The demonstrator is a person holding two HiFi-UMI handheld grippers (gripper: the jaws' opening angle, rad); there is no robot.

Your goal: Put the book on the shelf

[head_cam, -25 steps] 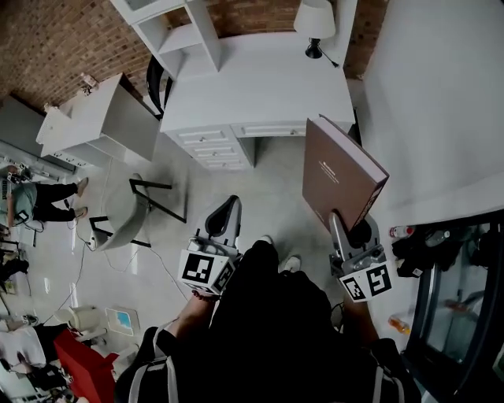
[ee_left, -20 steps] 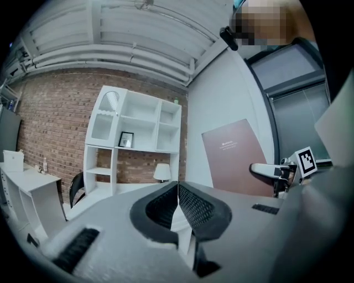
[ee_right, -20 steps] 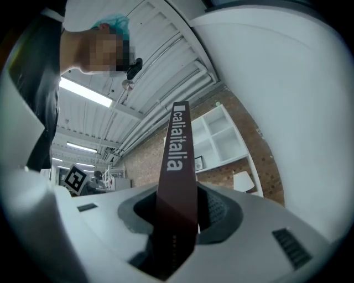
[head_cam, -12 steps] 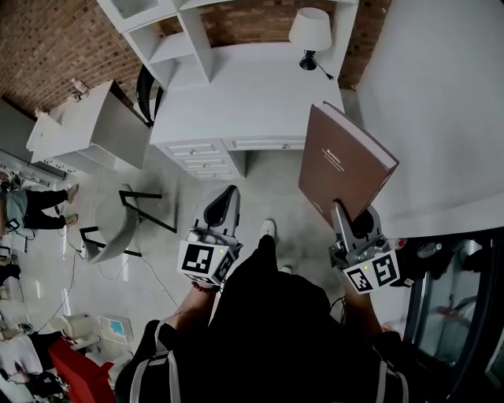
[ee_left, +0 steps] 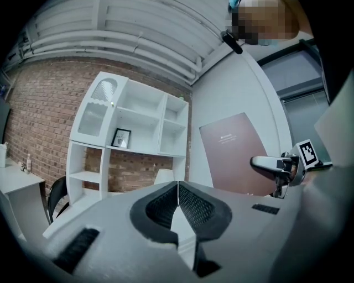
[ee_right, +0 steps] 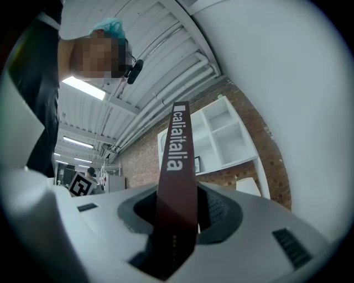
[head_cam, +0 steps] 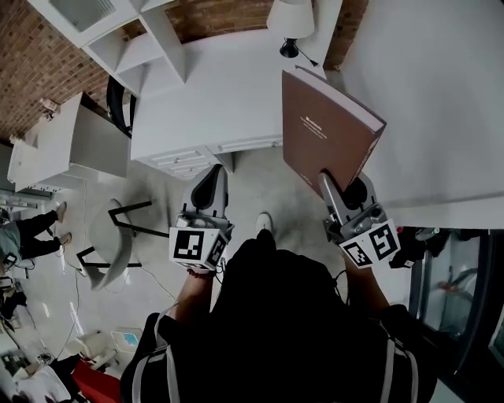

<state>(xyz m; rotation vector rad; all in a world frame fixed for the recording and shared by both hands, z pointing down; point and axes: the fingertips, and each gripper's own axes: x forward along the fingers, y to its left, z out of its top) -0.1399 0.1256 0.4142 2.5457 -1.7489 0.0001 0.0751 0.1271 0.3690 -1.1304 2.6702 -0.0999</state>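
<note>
- Right tongs are clamping the book by its bottom edge, with the spine facing back toward the holder.
- Book is standing up out of the tongs, long axis running upward and leaning forward. It is hanging in the air at the right end of the table, resting on nothing.
- Left tongs are pinched together on nothing, hovering level beside the right pair.
- Shelf is sitting at the table's far left, against the brick wall. The target is therefore lying ahead and to the left of the book, well apart.
- Left tongs are on the shelf side, but the right arm is doing the carrying, so I'm expecting a reach forward and across to the left.
- Bays are looking tall enough for upright entry, though I can't confirm that.
- Lamp is standing near the book's top corner, so I'm flagging it as a snag risk.
</note>
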